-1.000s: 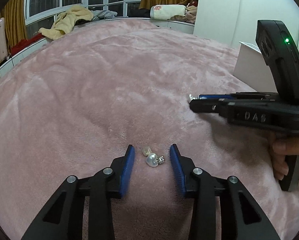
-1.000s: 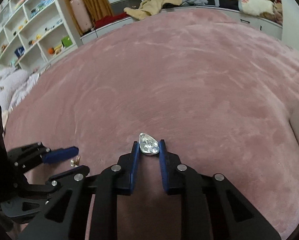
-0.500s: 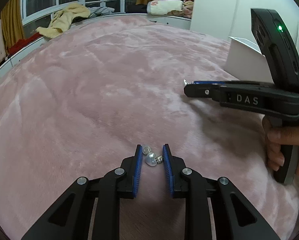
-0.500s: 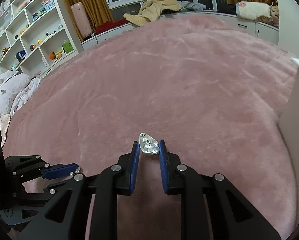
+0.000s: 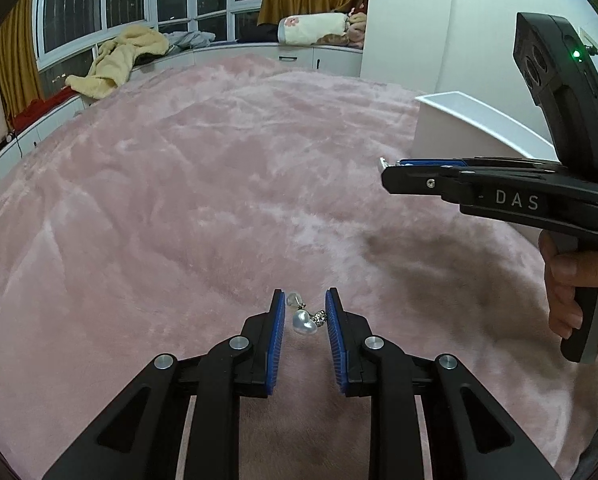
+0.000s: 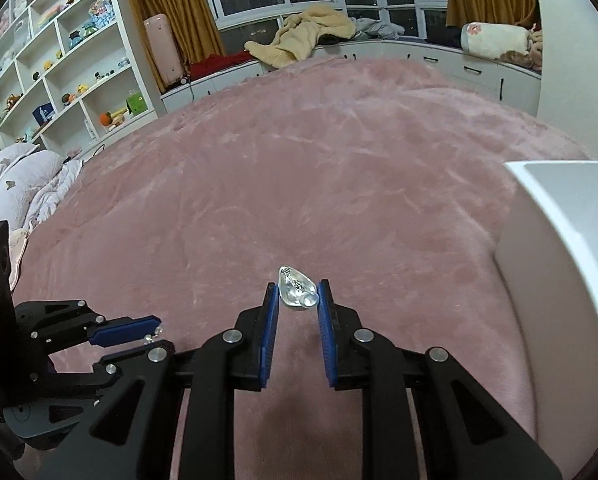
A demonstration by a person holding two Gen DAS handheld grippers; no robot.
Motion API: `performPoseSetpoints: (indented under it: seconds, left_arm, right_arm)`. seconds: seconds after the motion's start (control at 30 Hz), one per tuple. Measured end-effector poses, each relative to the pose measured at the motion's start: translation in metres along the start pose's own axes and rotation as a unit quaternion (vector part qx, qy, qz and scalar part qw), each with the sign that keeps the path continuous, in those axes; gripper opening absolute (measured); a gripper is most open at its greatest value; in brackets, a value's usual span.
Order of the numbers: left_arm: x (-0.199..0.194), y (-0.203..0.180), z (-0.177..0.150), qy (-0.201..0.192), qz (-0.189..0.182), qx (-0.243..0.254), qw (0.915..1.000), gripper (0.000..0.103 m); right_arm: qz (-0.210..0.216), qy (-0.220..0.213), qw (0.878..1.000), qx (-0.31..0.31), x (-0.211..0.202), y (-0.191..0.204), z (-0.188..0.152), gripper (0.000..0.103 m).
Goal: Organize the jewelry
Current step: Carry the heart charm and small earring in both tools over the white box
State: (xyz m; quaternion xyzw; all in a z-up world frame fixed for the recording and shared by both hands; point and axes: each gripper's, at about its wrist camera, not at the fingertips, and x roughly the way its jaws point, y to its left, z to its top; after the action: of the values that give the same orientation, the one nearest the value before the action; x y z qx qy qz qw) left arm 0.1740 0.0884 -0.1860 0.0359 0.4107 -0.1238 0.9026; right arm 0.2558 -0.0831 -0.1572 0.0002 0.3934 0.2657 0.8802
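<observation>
My left gripper (image 5: 305,302) is shut on a pearl heart earring (image 5: 304,321) with a small sparkly stud, held just above the pink blanket (image 5: 203,184). My right gripper (image 6: 297,294) is shut on a silver teardrop earring (image 6: 295,288). In the left wrist view the right gripper (image 5: 387,166) hovers to the right above the blanket, near a white box (image 5: 471,128). In the right wrist view the left gripper (image 6: 155,326) shows at lower left, and the white box (image 6: 555,272) stands close on the right.
The pink blanket covers a large bed. A window bench (image 5: 219,50) with a yellow blanket and pillows runs along the back. White shelves (image 6: 59,68) with toys stand at the left. Grey pillows (image 6: 15,184) lie at the bed's left edge.
My left gripper has closed on the pearl earring and lifted it off the blanket. My right gripper has carried the silver earring to the right, nearer the white box.
</observation>
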Motion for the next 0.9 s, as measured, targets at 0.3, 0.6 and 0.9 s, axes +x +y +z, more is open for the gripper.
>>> performPoseSetpoints:
  seconds: [0.3, 0.6, 0.9]
  left_arm:
    - [-0.029, -0.008, 0.018, -0.008, 0.008, 0.011, 0.9999, 0.025]
    - [-0.054, -0.041, 0.056, -0.035, -0.007, 0.032, 0.9989, 0.025]
    - [-0.069, -0.089, 0.092, -0.06, -0.03, 0.061, 0.9959, 0.025]
  right_arm:
    - [-0.017, -0.017, 1.0, 0.007, -0.05, -0.003, 0.01, 0.02]
    - [-0.058, -0.032, 0.998, 0.01, -0.103, -0.021, 0.014, 0.02]
    - [-0.097, -0.054, 0.993, 0.028, -0.155, -0.059, 0.016, 0.02]
